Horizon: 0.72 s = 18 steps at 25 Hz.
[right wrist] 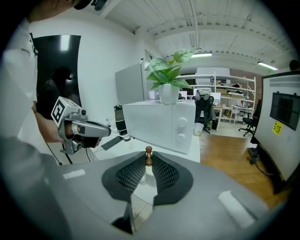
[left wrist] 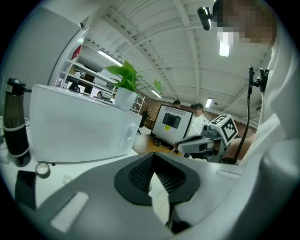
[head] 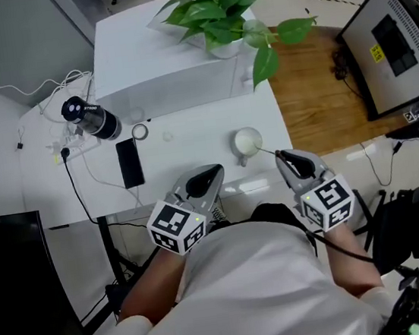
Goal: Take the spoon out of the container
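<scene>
The right gripper (head: 279,155) (right wrist: 148,158) has its jaws closed on the thin handle of the spoon (head: 266,150) (right wrist: 148,152), whose brown knob end stands up between the jaw tips. The other end of the spoon reaches to the white container (head: 247,142) on the table (head: 190,138). The left gripper (head: 214,172) (left wrist: 153,157) is apart from both, its jaws together and empty.

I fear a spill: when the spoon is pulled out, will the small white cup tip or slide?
It may slide: the cup looks small and light on the smooth table. It could tip, since the thin spoon, pinched by the right tool, seems to lean on its rim. The left tool does not steady it.
</scene>
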Motion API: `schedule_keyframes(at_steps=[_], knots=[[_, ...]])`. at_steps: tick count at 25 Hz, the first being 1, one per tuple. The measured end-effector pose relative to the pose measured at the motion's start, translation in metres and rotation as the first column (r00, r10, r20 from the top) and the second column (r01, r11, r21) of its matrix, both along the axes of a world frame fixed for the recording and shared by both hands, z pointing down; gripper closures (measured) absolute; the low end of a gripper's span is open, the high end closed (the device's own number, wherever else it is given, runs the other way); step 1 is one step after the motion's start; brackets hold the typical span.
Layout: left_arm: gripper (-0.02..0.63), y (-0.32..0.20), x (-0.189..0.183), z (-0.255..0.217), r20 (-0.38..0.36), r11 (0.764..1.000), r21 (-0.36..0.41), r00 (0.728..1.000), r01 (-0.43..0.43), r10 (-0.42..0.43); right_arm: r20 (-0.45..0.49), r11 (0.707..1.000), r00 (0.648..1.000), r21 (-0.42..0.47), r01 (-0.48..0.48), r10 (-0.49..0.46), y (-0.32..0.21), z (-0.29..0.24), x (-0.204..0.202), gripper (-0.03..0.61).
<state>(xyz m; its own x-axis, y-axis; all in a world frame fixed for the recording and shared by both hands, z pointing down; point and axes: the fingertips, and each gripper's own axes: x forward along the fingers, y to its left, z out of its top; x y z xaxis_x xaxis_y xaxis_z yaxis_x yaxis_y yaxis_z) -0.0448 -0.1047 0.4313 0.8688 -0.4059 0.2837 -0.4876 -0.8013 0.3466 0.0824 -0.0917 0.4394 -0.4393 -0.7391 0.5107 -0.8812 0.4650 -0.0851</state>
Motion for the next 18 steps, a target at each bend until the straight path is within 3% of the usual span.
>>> schedule_keyframes(at_steps=[7,13,18], knots=[[0.61,0.035,0.02,-0.014,-0.008,0.997,0.038,0.998,0.064,-0.064,0.045,0.996,0.996,0.057,0.075,-0.078,0.035,-0.028,0.011,0.531],[0.611,0.076,0.05,-0.018,-0.027,0.985,0.039,0.986,0.168,-0.167,0.078,0.988,0.989,0.096,0.117,-0.125,0.076,-0.045,0.048,0.531],[0.609,0.128,0.08,-0.021,-0.018,0.982,0.057,0.983,0.182,-0.182,0.11,0.984,0.983,0.116,0.136,-0.149,0.122,-0.051,0.073,0.531]])
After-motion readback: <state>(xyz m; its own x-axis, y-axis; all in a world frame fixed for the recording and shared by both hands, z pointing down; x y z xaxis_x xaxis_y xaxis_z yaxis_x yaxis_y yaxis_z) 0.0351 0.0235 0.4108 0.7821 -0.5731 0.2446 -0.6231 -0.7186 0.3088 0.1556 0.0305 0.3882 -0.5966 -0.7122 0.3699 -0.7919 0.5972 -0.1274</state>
